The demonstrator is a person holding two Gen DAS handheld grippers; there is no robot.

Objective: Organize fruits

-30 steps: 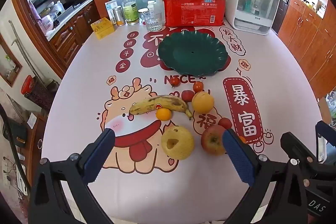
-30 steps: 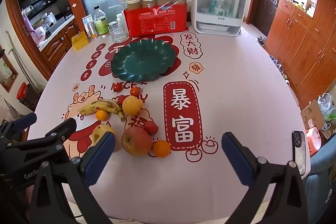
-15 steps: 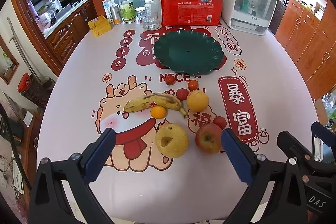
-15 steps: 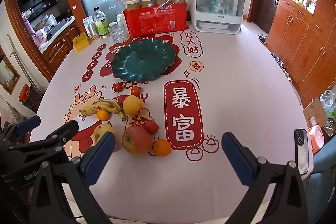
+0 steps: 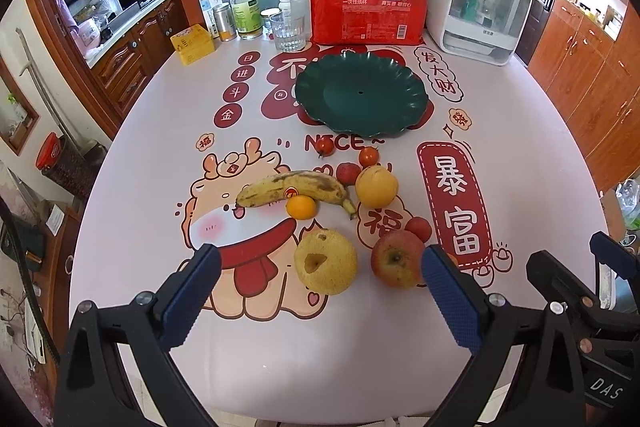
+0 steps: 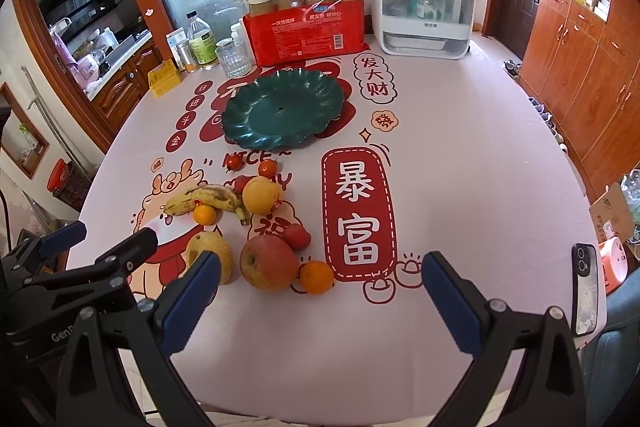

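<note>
Left wrist view showed the left hand-held gripper (image 5: pixel 320 285) with its jaws wide apart and nothing between them, hovering above the near edge of the surface (image 5: pixel 500 99). Since a second earlier it had drawn slightly back, so the fruit sat a little farther off. The pear (image 5: pixel 326 262) and apple (image 5: pixel 396 258) lay nearest, the banana (image 5: pixel 294 187) beyond them, all well short of the bare green plate (image 5: pixel 360 95). The right hand-held gripper (image 6: pixel 320 287) was likewise spread and unloaded. No fruit had yet been grasped; sorting appeared not to have begun.
</note>
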